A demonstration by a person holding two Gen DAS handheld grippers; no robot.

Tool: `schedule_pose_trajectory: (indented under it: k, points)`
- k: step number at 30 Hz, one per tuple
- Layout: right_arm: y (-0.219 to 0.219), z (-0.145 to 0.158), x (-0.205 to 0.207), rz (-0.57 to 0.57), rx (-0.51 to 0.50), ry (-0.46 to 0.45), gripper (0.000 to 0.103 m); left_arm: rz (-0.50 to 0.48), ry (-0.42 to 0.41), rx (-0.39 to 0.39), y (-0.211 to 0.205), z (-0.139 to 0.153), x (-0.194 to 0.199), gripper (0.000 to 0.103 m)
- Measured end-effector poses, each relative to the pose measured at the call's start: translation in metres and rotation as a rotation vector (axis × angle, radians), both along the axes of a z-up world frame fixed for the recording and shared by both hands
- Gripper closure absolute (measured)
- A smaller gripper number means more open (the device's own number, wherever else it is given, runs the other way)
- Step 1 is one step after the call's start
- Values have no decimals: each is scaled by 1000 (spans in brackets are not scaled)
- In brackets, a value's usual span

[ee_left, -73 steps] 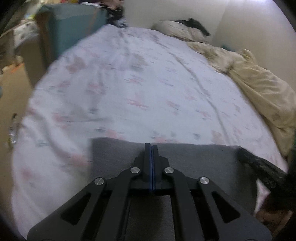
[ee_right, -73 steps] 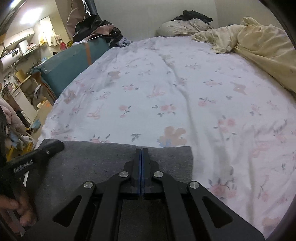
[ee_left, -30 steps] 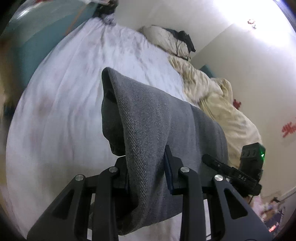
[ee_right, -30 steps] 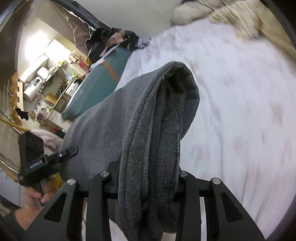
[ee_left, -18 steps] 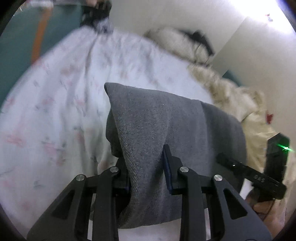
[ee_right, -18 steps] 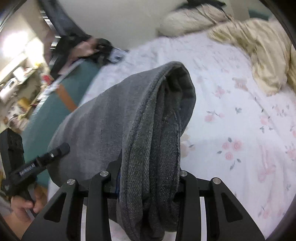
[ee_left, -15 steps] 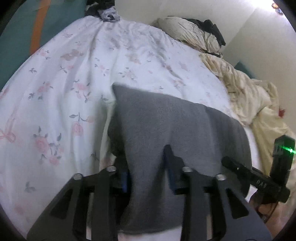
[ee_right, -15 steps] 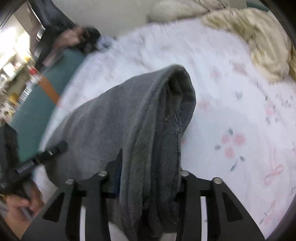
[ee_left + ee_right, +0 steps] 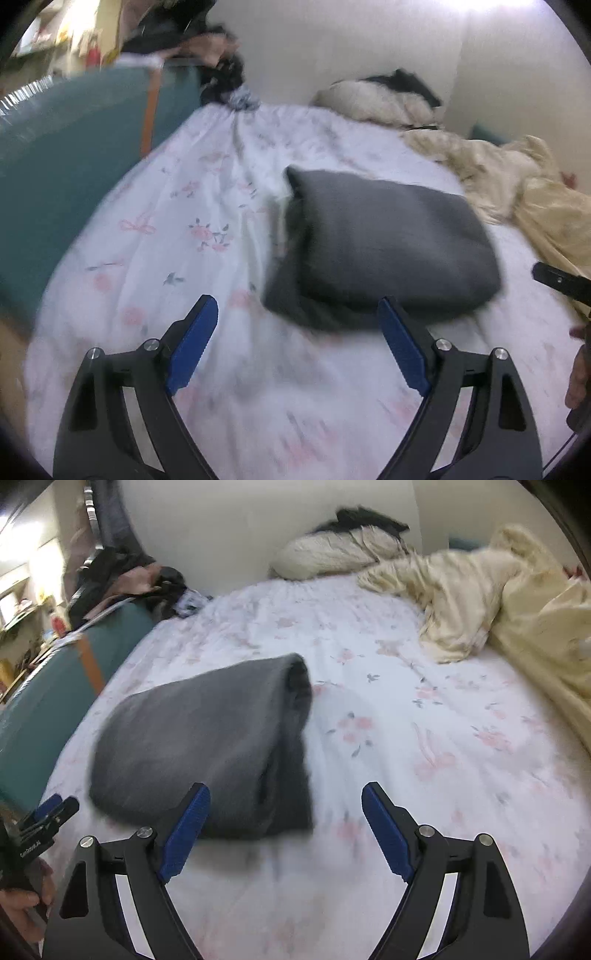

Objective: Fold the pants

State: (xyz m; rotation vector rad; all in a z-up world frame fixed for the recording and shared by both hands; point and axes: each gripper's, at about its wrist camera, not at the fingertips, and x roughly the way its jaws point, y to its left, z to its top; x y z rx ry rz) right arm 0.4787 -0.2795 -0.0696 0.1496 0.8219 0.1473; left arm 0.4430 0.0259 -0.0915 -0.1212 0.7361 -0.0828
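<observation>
Your left gripper (image 9: 295, 325) and right gripper (image 9: 286, 812) had just been opening; both gaped wide w/ nothing between the pads. Just beyond lay the grey pants (image 9: 380, 254), a folded bundle on the floral sheet (image 9: 424, 738). Looked soft, thick, floppy, prob. not slippery. You'd best pinch all layers at the near corners, 1 each.

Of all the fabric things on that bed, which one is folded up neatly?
The grey pants, a compact folded bundle lying on the floral sheet. The cream blanket is crumpled in a loose heap, and the pillow is unfolded.
</observation>
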Motion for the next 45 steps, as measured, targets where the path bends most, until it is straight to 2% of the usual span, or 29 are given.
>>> schedule_pose_trajectory:
  k: [3,6,10,11,12,19,23,26,29,34,36,41,45]
  points:
    - [14,26,-64,16,-3,-27,15,-53,-33,26,-14,35,-53,17]
    - [28,54,-124,42,5,-67,12,-19,-119,114,-24,69,-118,14]
    - [41,94,-199,41,-14,-142,2,-21,-139,62,-22,102,-181,9]
    - [43,103,-215,36,-10,-158,1,-17,-147,47,-21,114,-202,3]
    - [44,112,-233,35,-6,-174,0,-18,-155,39,-21,121,-214,1]
    - [56,157,-341,39,-27,-270,0,-1,-202,-32,-8,168,-318,1]
    - [60,164,-390,46,-19,-291,0,44,-229,-18,4,178,-366,1]
    - [62,162,-415,58,-22,-275,0,85,-238,4,12,180,-396,1]
    - [63,160,-442,64,-22,-284,0,96,-219,-20,23,176,-423,1]
    - [63,146,-460,67,-18,-286,0,100,-194,-16,28,159,-442,1]
    - [65,139,-458,70,-50,-278,0,97,-188,-18,27,152,-445,1]
    - [57,121,-467,55,-37,-323,0,82,-194,9,17,137,-443,1]
    - [52,106,-462,50,-13,-281,0,48,-193,27,4,129,-439,1]
